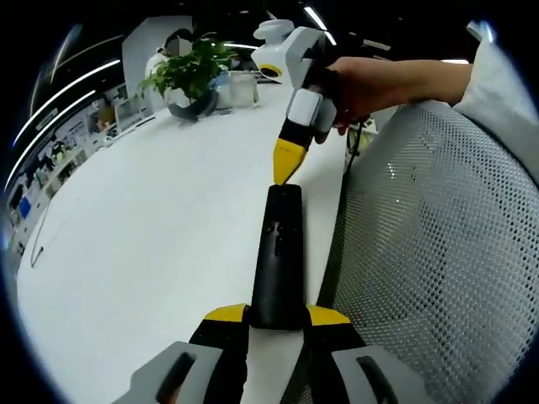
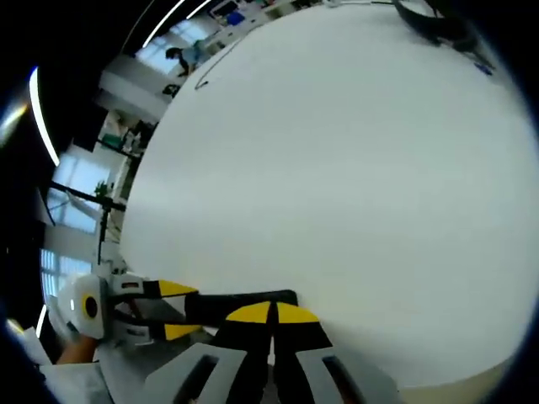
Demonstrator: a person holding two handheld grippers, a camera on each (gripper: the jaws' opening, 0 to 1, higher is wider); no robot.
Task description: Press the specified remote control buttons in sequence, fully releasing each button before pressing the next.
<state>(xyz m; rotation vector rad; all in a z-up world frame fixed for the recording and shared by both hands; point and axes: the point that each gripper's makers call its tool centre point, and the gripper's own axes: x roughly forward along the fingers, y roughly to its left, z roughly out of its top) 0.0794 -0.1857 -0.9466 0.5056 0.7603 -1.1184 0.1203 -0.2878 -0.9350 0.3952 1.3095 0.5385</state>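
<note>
On the white counter (image 1: 152, 219), near its edge, a black remote (image 1: 278, 257) is held at its near end between the yellow-tipped jaws of the left hand-held gripper (image 1: 276, 315), which are clamped on its sides. The right hand-held gripper (image 1: 286, 164), held by a hand (image 1: 358, 84), is seen in the left gripper view with its jaws closed together to a point, the tip set at the remote's far end. A potted plant (image 1: 189, 71) stands well beyond. A mesh chair back (image 1: 438, 244) is seen beside the counter.

In the right gripper view, the closed jaws of the right hand-held gripper (image 2: 272, 313) are seen over the remote (image 2: 240, 305), and the left hand-held gripper (image 2: 173, 310) is seen gripping it from the left.
</note>
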